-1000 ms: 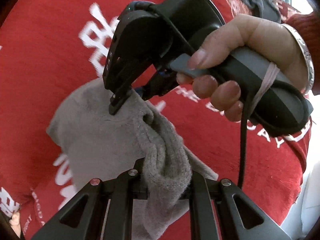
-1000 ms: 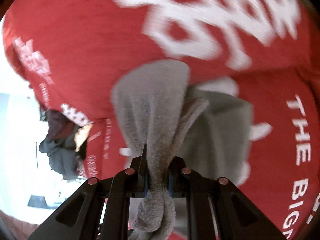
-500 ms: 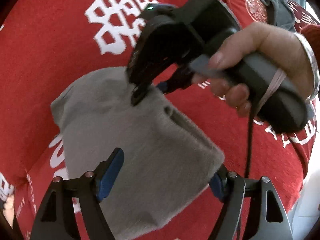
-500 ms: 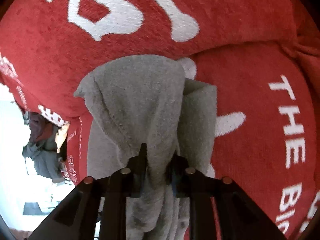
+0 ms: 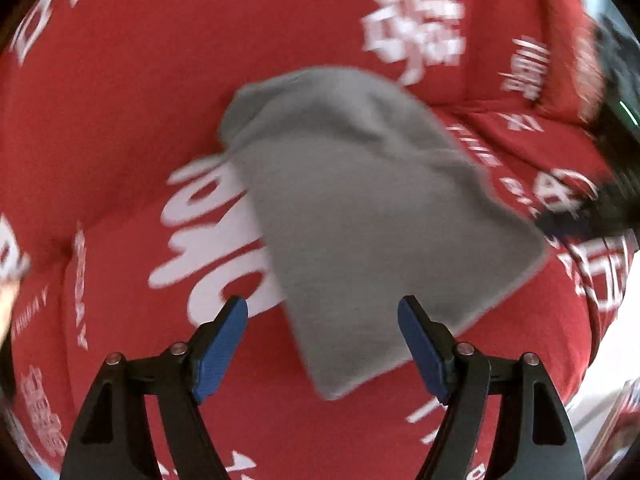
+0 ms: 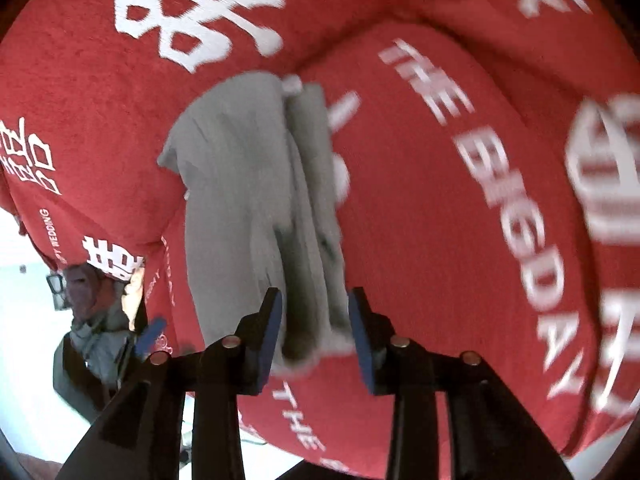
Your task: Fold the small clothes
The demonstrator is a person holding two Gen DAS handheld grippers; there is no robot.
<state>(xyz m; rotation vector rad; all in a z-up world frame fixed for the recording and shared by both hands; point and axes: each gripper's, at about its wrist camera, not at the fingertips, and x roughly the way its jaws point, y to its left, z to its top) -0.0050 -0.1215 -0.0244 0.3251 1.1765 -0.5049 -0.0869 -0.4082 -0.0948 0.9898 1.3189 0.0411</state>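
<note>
A small grey knitted garment [image 5: 360, 208] lies folded on a red cushioned surface with white lettering [image 5: 120, 100]. My left gripper [image 5: 322, 338] is open and empty, its blue pads [image 5: 218, 348] to either side of the garment's near edge, apart from it. In the right wrist view the same garment [image 6: 256, 208] lies lengthwise with a fold down its middle. My right gripper [image 6: 316, 336] is open, its blue pads [image 6: 270, 332] to either side of the garment's near end. The right gripper's dark body [image 5: 616, 152] shows blurred at the right edge of the left wrist view.
The red surface [image 6: 460, 200] has soft rounded bulges and creases. A heap of dark clothes [image 6: 92, 320] lies at the lower left of the right wrist view, past the red surface's edge, with white floor [image 6: 24, 320] beside it.
My right gripper has opened and let go of the grey garment, which now lies on the red surface. My left gripper has drawn back a little, and the right gripper has moved off to the right.
</note>
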